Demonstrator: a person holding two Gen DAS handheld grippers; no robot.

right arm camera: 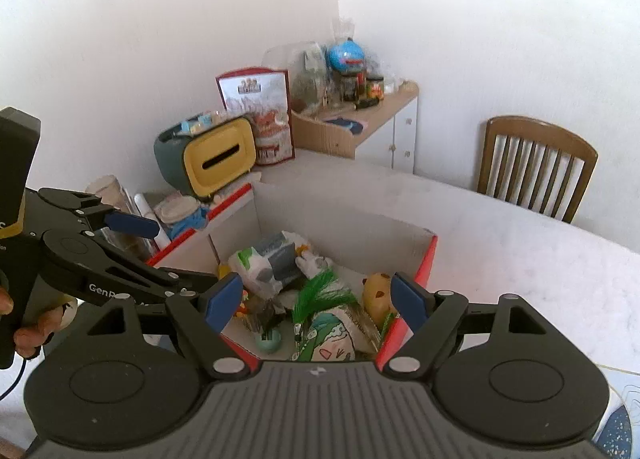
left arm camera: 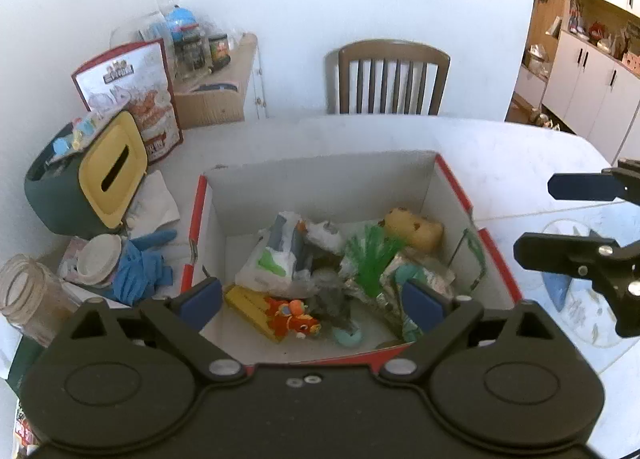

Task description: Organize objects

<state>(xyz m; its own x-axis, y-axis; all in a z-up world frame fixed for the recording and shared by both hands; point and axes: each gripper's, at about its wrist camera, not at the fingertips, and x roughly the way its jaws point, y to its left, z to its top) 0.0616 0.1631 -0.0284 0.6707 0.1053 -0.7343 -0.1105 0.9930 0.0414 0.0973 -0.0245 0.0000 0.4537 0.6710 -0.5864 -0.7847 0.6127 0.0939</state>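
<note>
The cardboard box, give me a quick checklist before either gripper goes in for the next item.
1. Left gripper open and empty: ok.
2. Right gripper open and empty: ok.
3. Cardboard box open on top, nothing covering it: ok.
4. Items separated for a clean grasp: not ok; green feather toy, plastic bag and yellow plush lie piled together.
5. Grippers apart from each other: ok.
6. Box steady on the table: cannot tell.

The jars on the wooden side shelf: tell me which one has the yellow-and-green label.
The right-hand dark-lidded jar, nearest the shelf's outer end. Its neighbour to the left carries a dark label, with no yellow or green showing.
</note>
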